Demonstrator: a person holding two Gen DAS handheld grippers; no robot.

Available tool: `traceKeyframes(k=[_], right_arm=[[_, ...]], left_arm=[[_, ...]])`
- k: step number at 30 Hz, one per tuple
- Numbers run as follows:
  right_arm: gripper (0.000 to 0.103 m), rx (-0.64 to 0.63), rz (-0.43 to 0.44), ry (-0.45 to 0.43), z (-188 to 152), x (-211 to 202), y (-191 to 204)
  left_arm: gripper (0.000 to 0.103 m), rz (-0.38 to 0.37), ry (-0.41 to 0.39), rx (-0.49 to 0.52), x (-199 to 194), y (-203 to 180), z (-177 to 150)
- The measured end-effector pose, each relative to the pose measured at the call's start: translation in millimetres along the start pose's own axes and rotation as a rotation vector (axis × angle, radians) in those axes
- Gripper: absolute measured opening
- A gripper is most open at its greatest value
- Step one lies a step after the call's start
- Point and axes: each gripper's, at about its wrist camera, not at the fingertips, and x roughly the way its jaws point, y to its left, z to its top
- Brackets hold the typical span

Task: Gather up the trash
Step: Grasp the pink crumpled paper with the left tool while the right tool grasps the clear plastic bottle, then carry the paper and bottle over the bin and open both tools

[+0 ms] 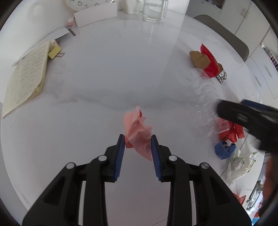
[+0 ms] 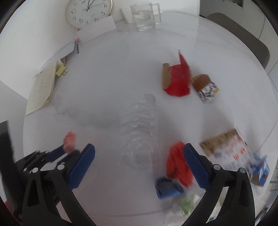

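My left gripper [image 1: 137,140] is shut on a crumpled pink paper [image 1: 137,126], held just above the white table [image 1: 104,78]. In the right wrist view that gripper [image 2: 69,149] and its pink paper [image 2: 69,138] show at the lower left. My right gripper [image 2: 139,160] stands wide open over a clear plastic bottle [image 2: 139,125] lying on the table, pads apart from it; the picture is blurred by motion. In the left wrist view the right gripper [image 1: 232,108] comes in from the right, beside the bottle [image 1: 205,90].
Red paper with brown cardboard [image 2: 177,81] and a small patterned box [image 2: 206,90] lie farther back. A red wrapper [image 2: 179,165], blue scrap [image 2: 166,187], plastic bag [image 1: 239,165] and printed cartons [image 2: 225,147] crowd the near right edge. A notebook [image 1: 26,78], glass jug [image 1: 152,10] and clock [image 2: 88,12] sit at the back and left.
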Motion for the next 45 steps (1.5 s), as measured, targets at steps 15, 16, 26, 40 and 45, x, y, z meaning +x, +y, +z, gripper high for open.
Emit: traceKeyframes(k=[15, 16, 26, 40, 45], right_arm=[[0.064, -0.058, -0.048, 0.098, 18, 62, 21], [0.063, -0.059, -0.045, 0.094, 18, 61, 21], [0.063, -0.004, 0.024, -0.067, -14, -38, -3], [0.064, 0.215, -0.064, -0.207, -211, -186, -111], [0.064, 0.308, -0.137, -0.208, -296, -215, -155]], left_arm=[[0.03, -0.009, 0.002, -0.055, 10, 15, 0], [0.03, -0.009, 0.002, -0.057, 7, 15, 0], [0.03, -0.01, -0.022, 0.017, -38, -5, -14], [0.031, -0.152, -0.031, 0.336, -128, -161, -122], [0.032, -0.228, -0.02, 0.501, -145, -232, -175]])
